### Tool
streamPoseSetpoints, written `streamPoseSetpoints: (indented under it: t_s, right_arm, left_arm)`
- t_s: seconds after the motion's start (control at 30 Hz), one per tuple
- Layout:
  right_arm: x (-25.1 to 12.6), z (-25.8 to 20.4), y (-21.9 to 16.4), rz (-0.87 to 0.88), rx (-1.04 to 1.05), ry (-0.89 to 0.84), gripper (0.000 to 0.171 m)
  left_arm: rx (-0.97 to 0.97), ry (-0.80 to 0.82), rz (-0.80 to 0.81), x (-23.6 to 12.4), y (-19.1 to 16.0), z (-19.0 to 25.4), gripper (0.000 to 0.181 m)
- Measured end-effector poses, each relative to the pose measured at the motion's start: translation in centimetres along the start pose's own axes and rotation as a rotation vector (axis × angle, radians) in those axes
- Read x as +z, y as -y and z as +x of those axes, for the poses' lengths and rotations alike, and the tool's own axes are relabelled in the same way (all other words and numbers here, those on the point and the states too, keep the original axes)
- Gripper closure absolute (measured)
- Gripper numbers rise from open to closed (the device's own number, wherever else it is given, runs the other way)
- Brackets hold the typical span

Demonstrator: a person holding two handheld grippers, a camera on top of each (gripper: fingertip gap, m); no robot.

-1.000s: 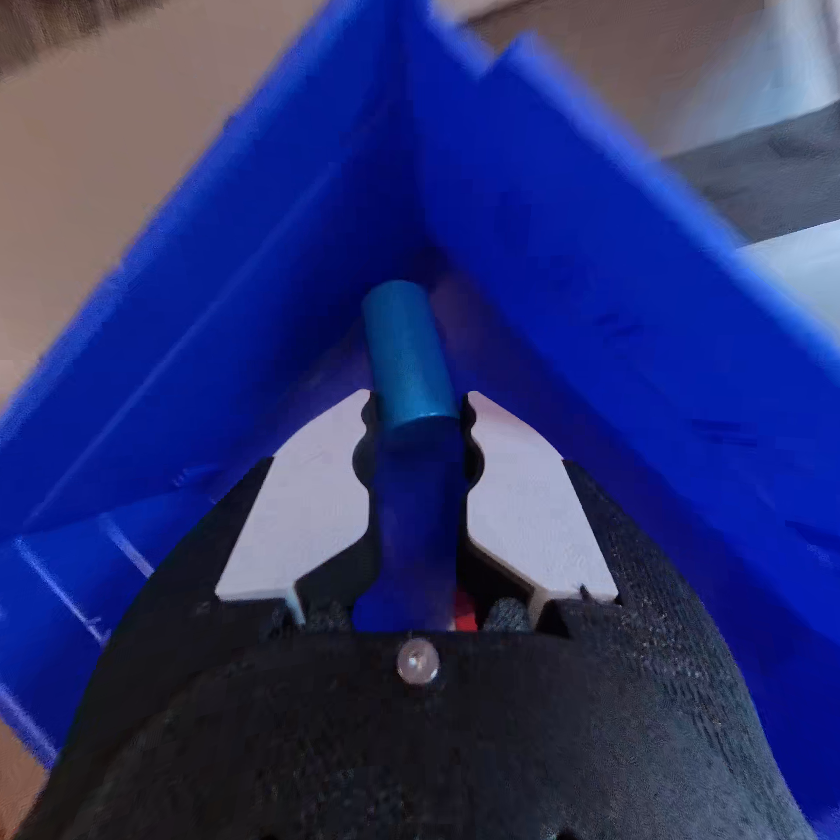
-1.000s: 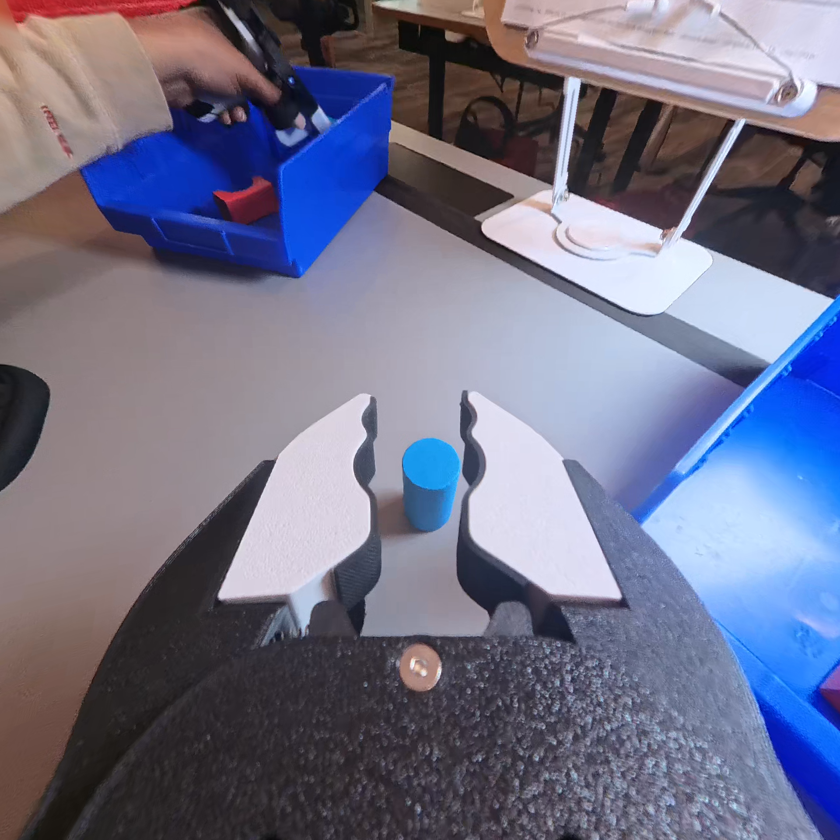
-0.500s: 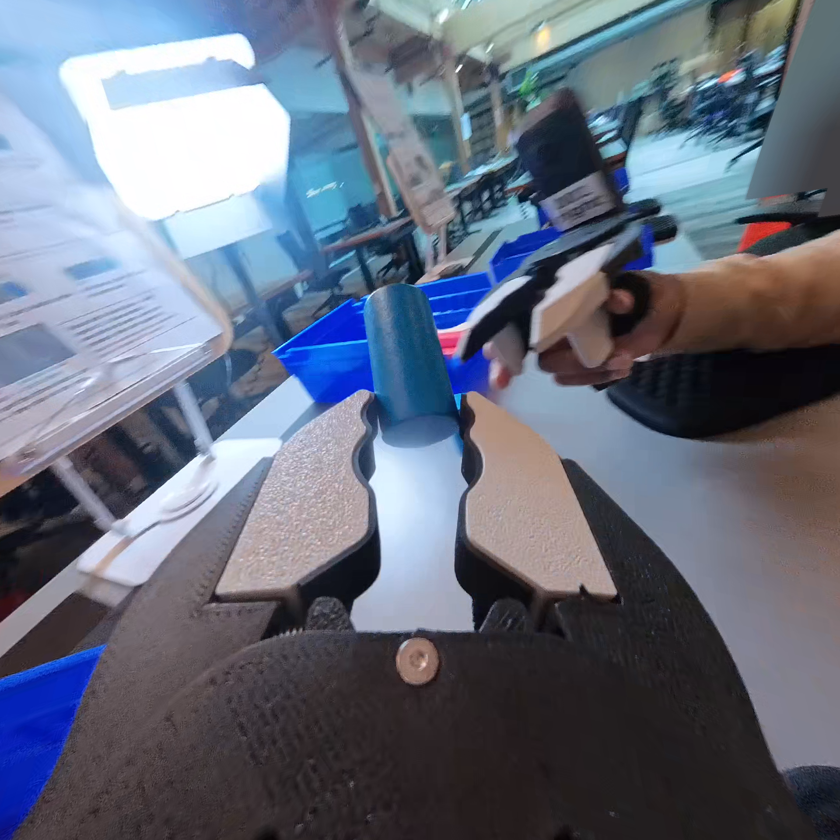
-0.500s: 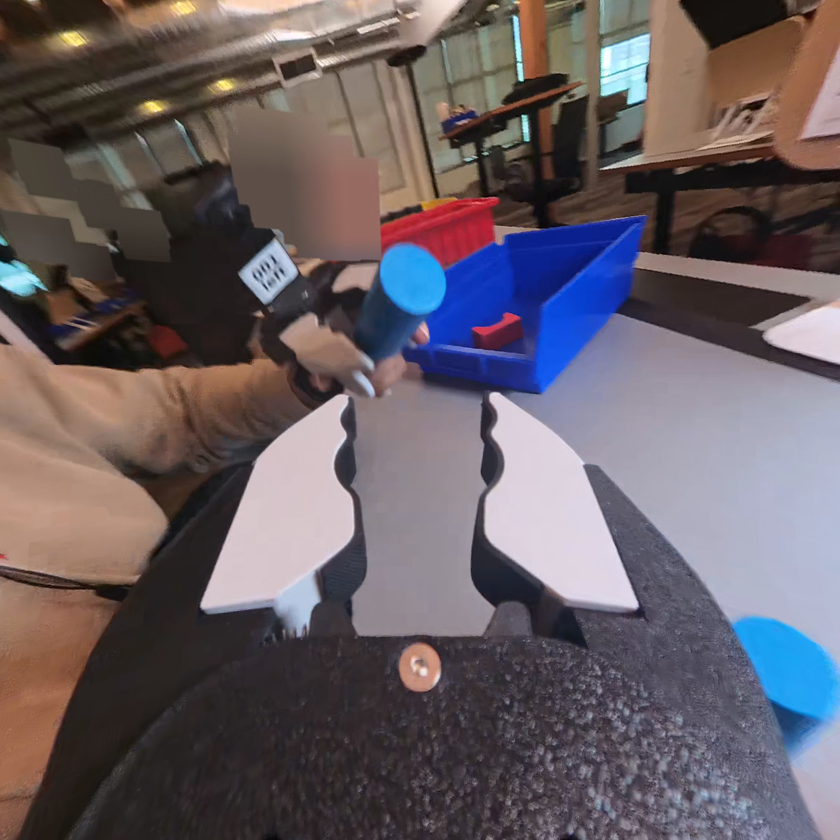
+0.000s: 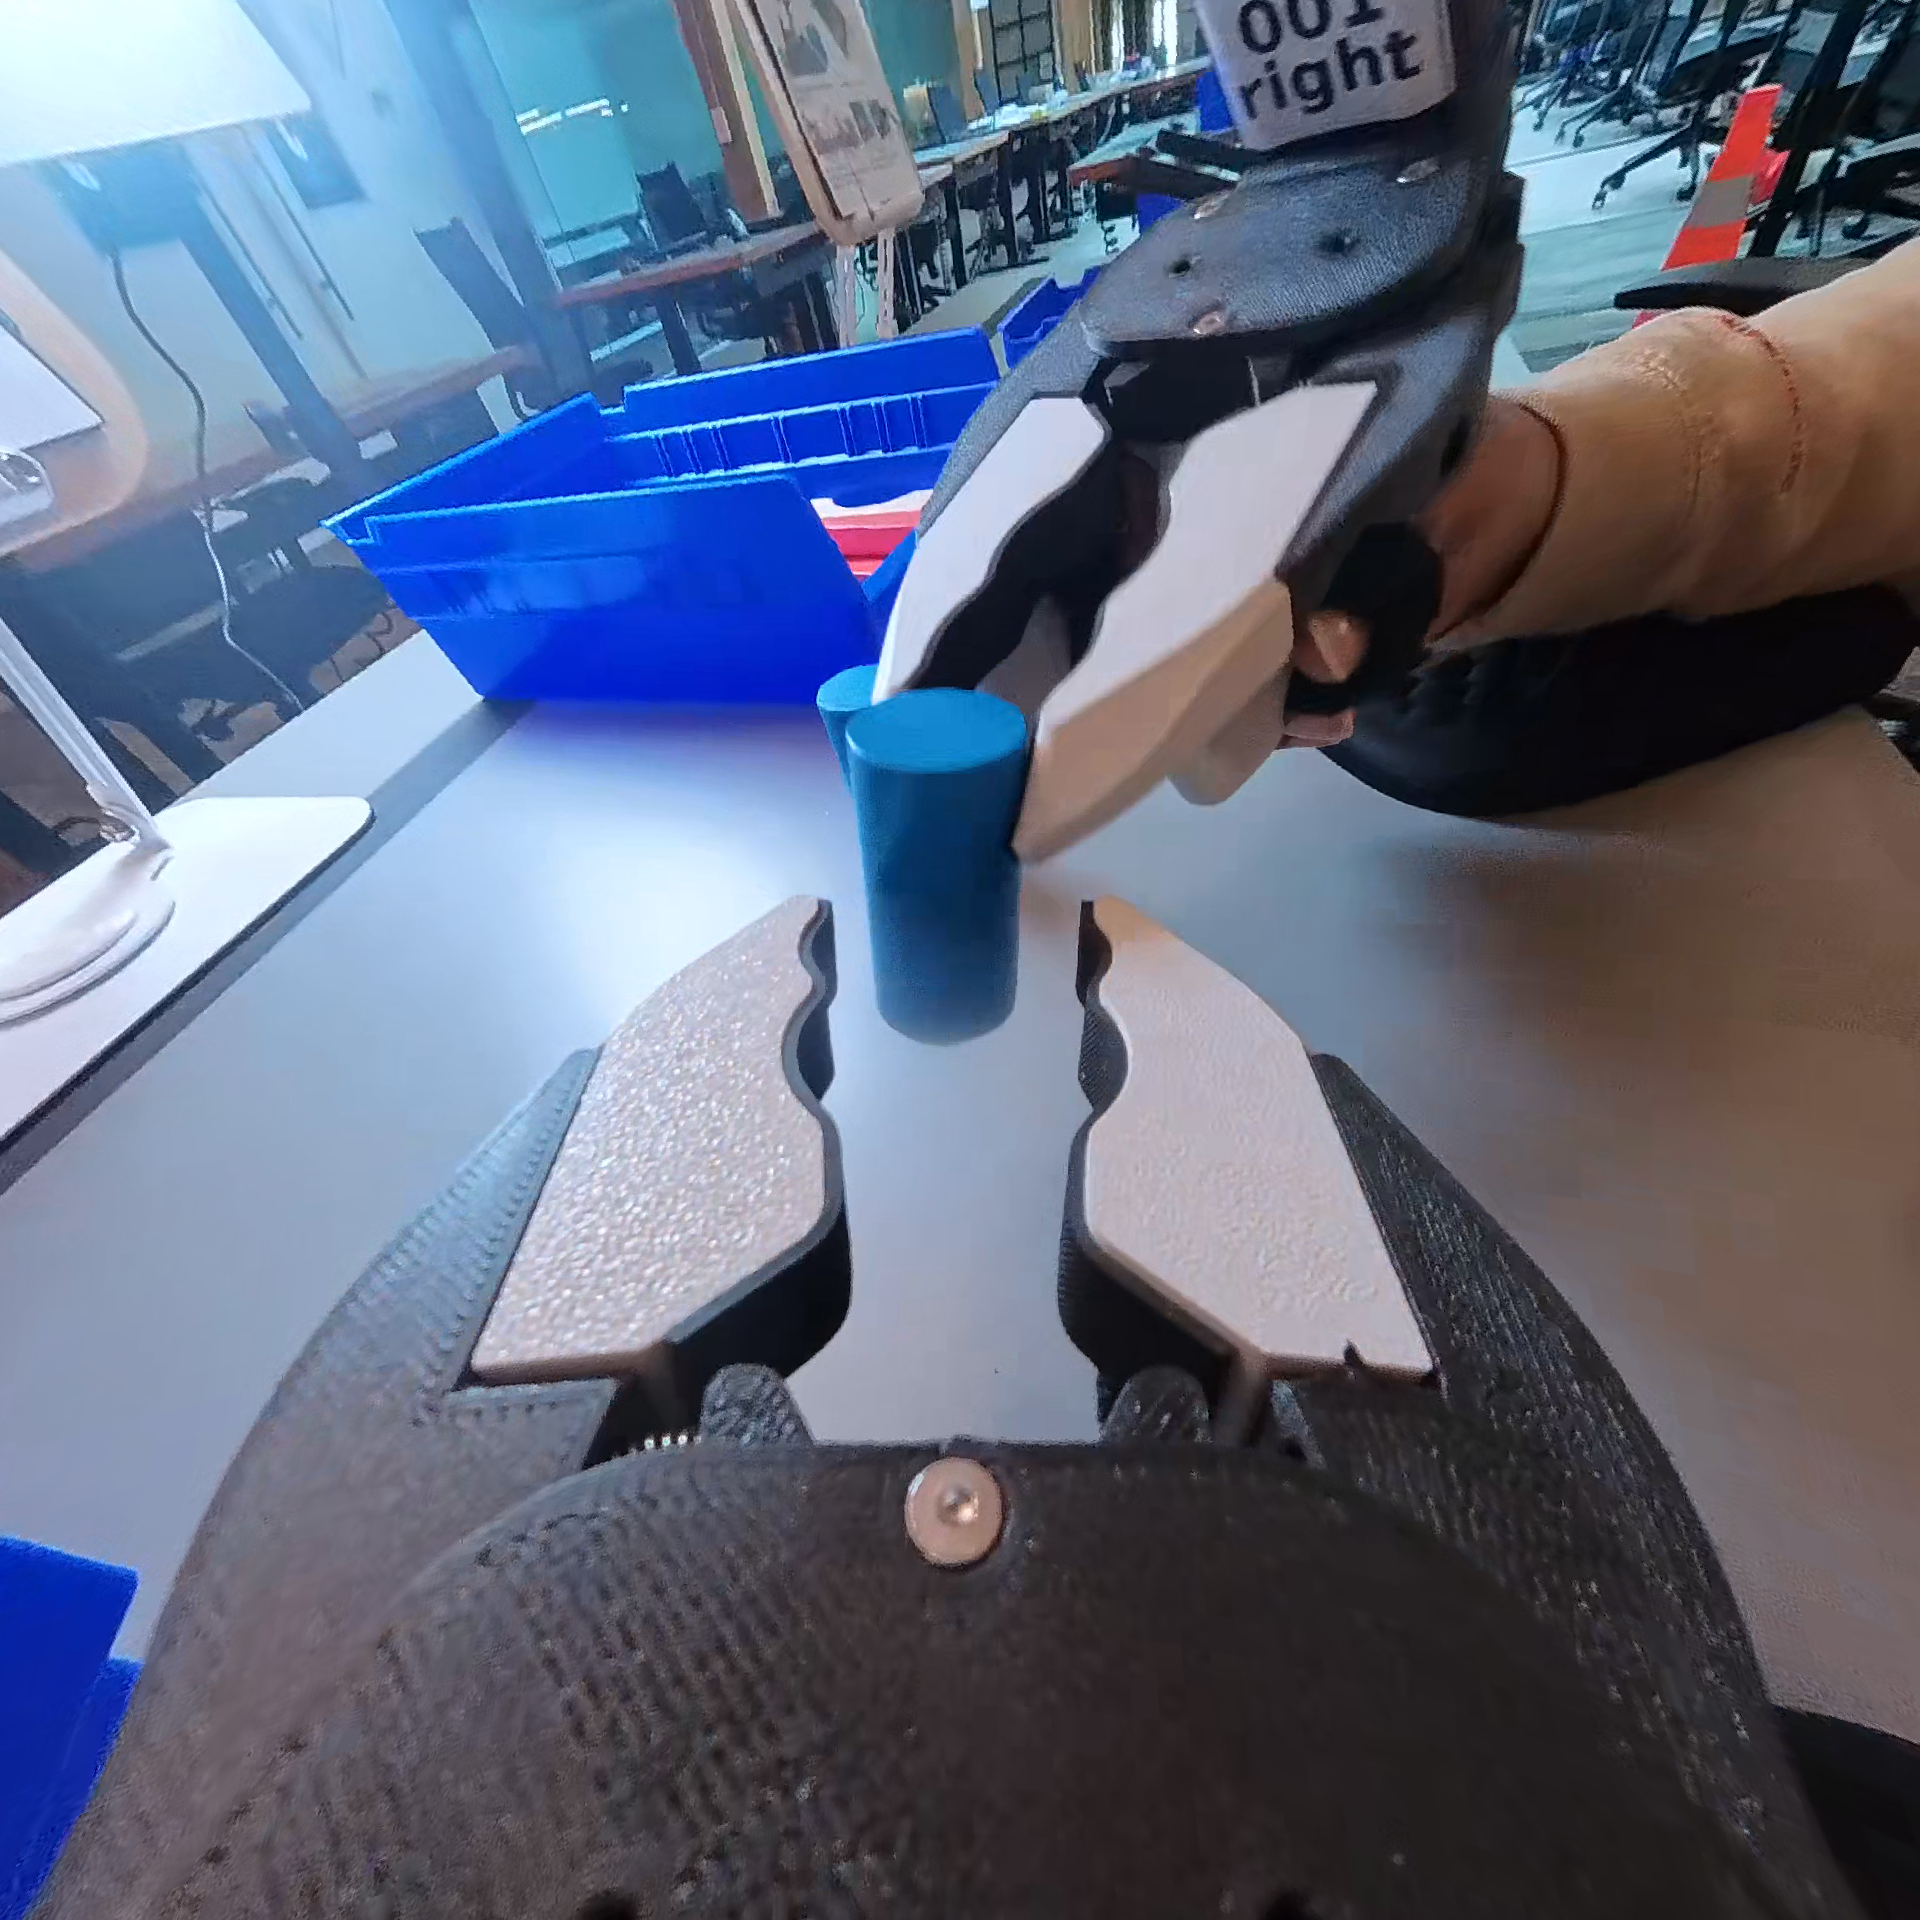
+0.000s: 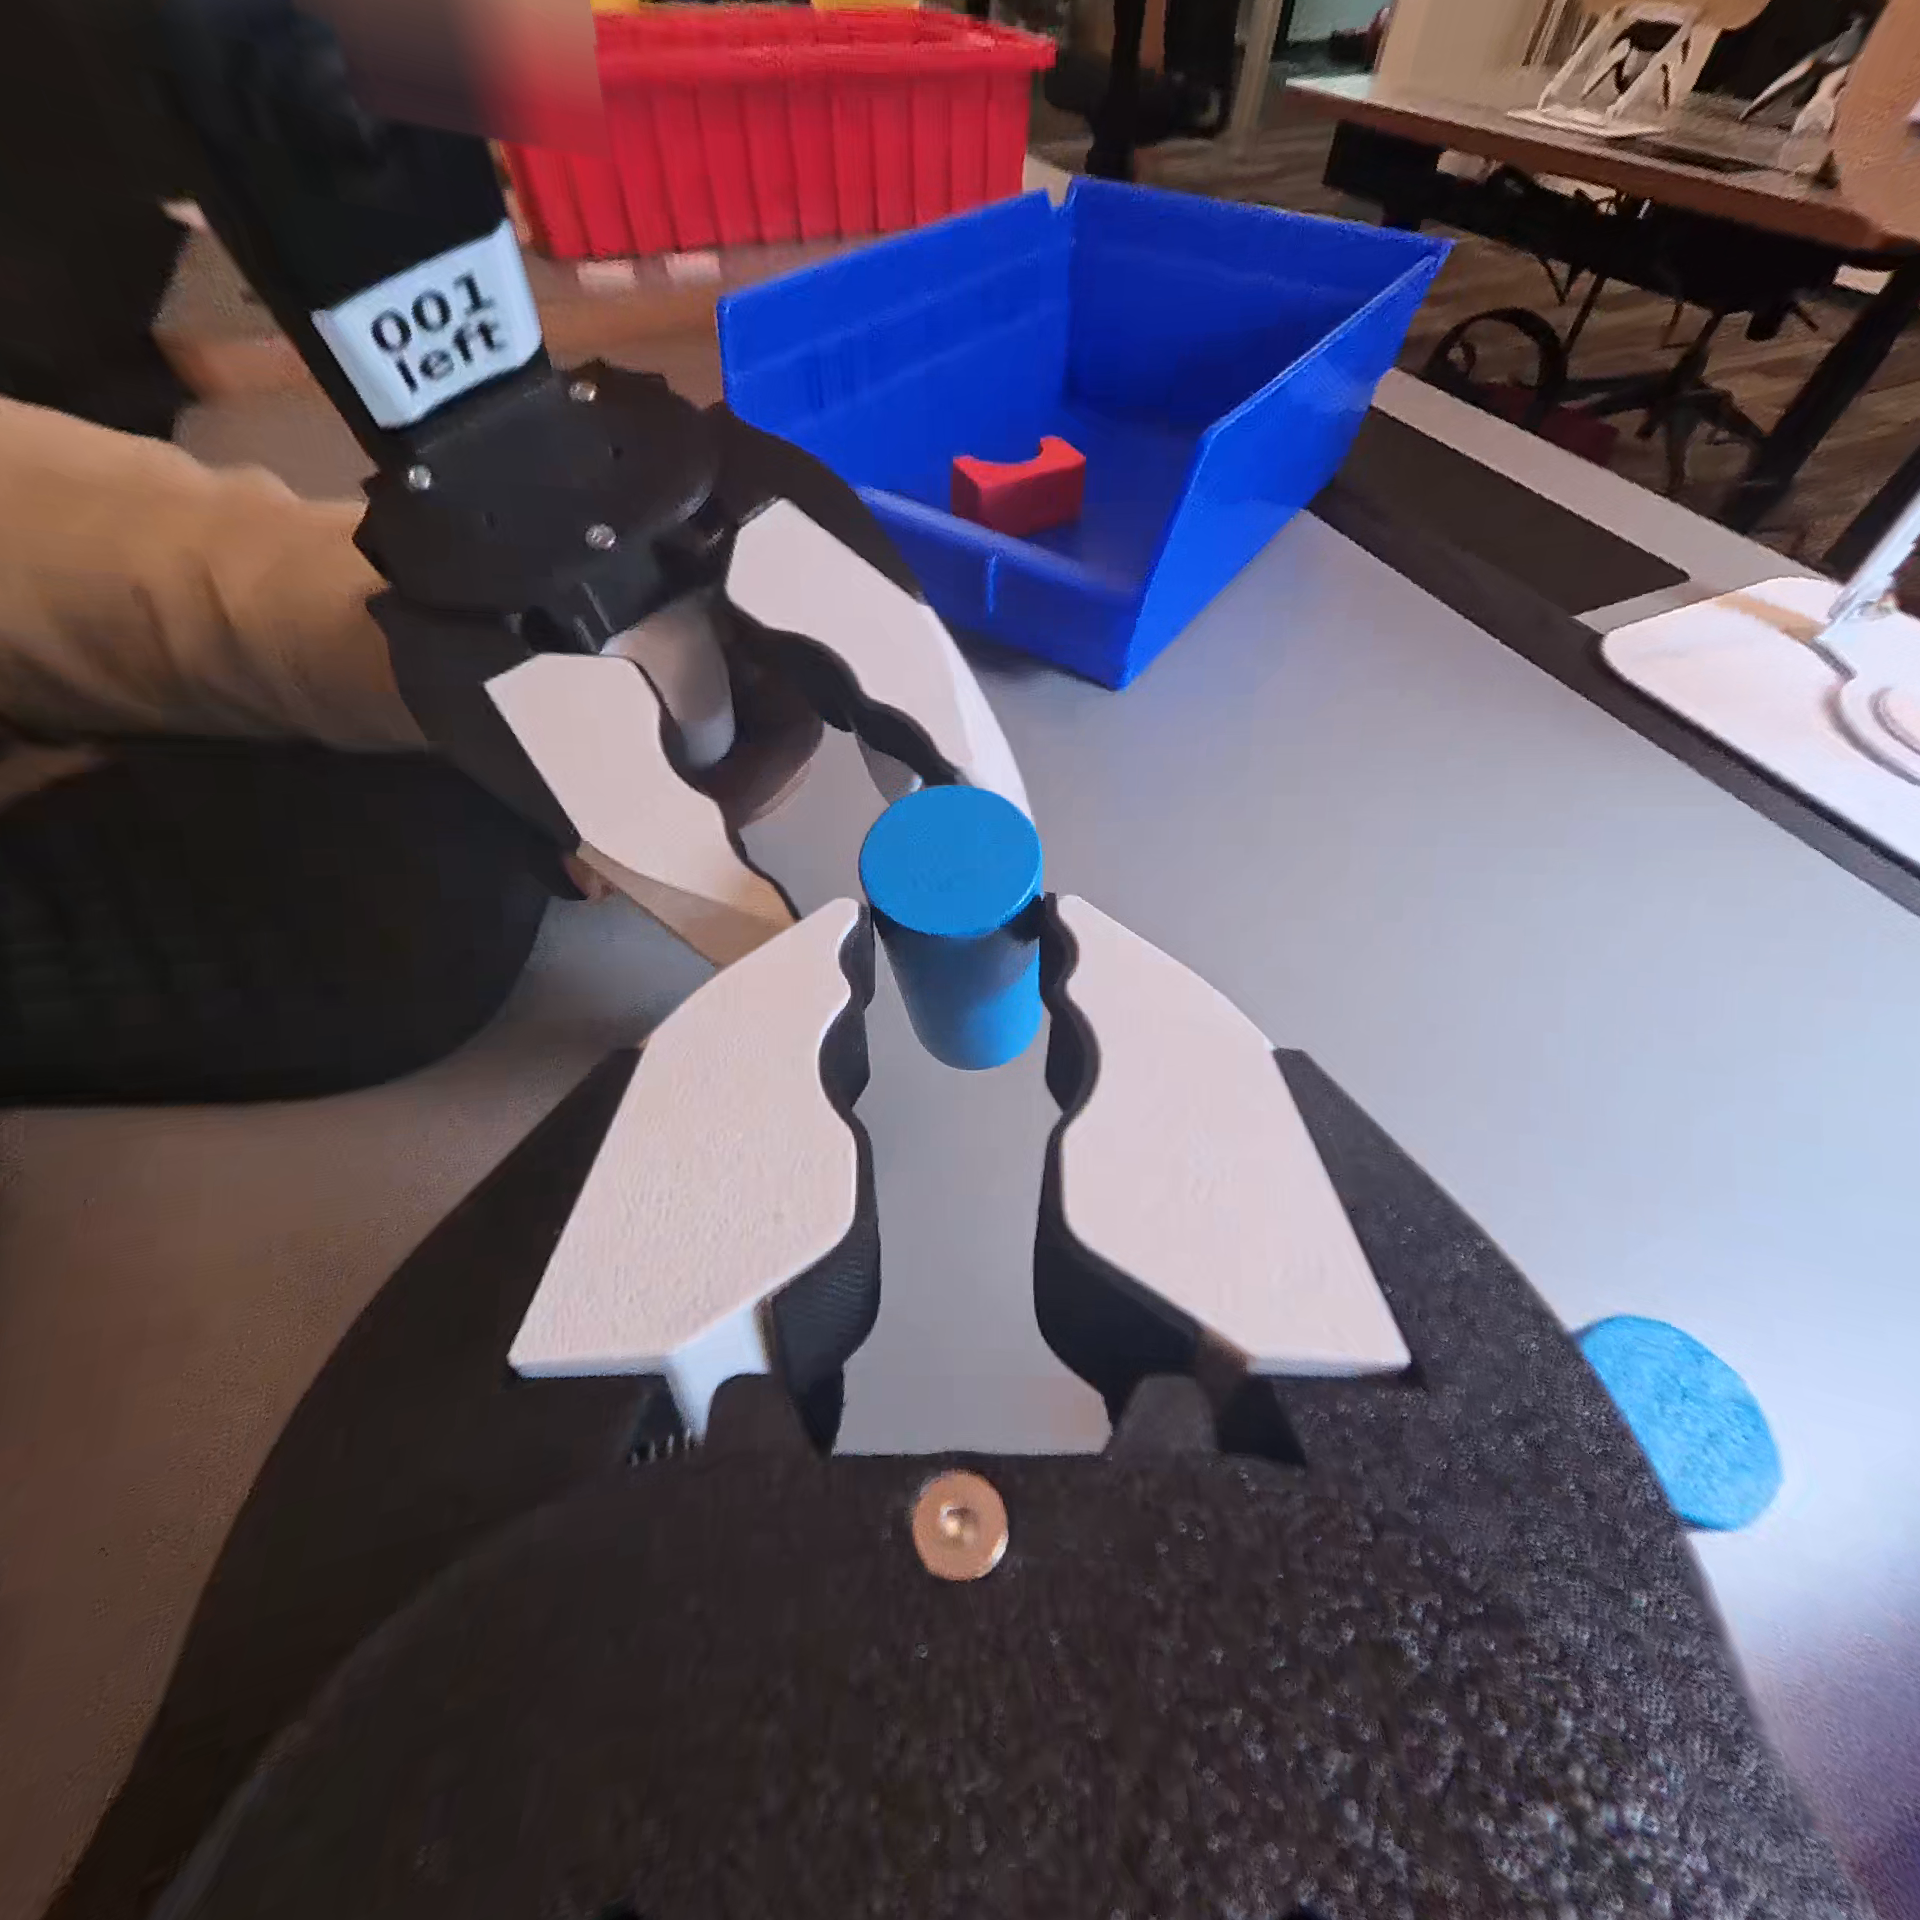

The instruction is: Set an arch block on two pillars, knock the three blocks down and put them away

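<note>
A blue cylinder (image 5: 940, 862) stands upright on the grey table (image 5: 520, 1039), just past my left gripper (image 5: 954, 906), which is open and apart from it. My right gripper (image 6: 956, 916) is shut on this cylinder (image 6: 956, 935) near its top; its white fingers (image 5: 1174, 623) reach down from the upper right. A second blue cylinder (image 5: 844, 707) stands close behind the first and shows partly hidden at the right edge of my right gripper (image 6: 1673, 1434). A red arch block (image 6: 1018, 488) lies in a blue bin (image 6: 1247, 499).
Another blue bin (image 5: 623, 582) with a red block (image 5: 868, 530) in it stands behind the cylinders. A white stand base (image 5: 156, 883) sits at the table's far edge, also in the right wrist view (image 6: 1766, 675). A red crate (image 6: 779, 135) stands beyond the table. My left and right fingertips are right by each other. The left tips stand about 30 centimeters off the red arch block (image 6: 1018, 488).
My left gripper lifted the cylinder out of the blue bin, stood it on the table and opened. My right gripper left the other cylinder, swung over and closed on this one.
</note>
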State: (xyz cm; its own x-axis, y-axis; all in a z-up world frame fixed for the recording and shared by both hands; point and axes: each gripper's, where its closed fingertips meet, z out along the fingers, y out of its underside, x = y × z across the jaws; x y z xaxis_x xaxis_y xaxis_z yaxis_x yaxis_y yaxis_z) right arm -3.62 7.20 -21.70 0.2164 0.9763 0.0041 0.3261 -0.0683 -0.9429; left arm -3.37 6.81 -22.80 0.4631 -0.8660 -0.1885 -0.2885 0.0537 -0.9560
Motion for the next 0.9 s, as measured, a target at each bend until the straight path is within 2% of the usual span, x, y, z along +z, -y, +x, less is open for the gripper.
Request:
streamPoseSetpoints:
  t_s: [0.23, 0.3, 0.47, 0.6, 0.7, 0.9]
  right_arm:
    - [0.7, -0.5, -1.4, -0.077, -0.024, 0.008, 0.141]
    - [0.0, -0.1, -0.5, -0.049, -0.045, -0.001, 0.132]
    - [-4.9, 5.0, 3.4, 0.116, -0.065, -0.195, 0.131]
    - [-8.4, 9.5, 3.1, 0.144, -0.010, -0.329, 0.131]
    - [-8.9, 10.5, 0.5, 0.005, 0.014, -0.292, 0.128]
    - [-6.8, 10.9, -5.7, -0.311, 0.039, -0.278, 0.121]
  left_arm:
    - [0.009, -0.027, -0.112, 0.6, -2.0, 0.6, 0.151]
    - [-0.038, -0.022, -0.114, 0.8, -2.0, 0.1, 0.151]
    - [-0.126, 0.050, -0.164, 1.9, -3.2, -3.2, 0.151]
    - [-0.146, 0.098, -0.257, 2.9, -5.5, -5.3, 0.151]
    - [-0.115, 0.117, -0.306, 3.1, -6.2, -5.5, 0.151]
    - [-0.123, 0.121, -0.317, 3.1, -6.3, -5.5, 0.151]
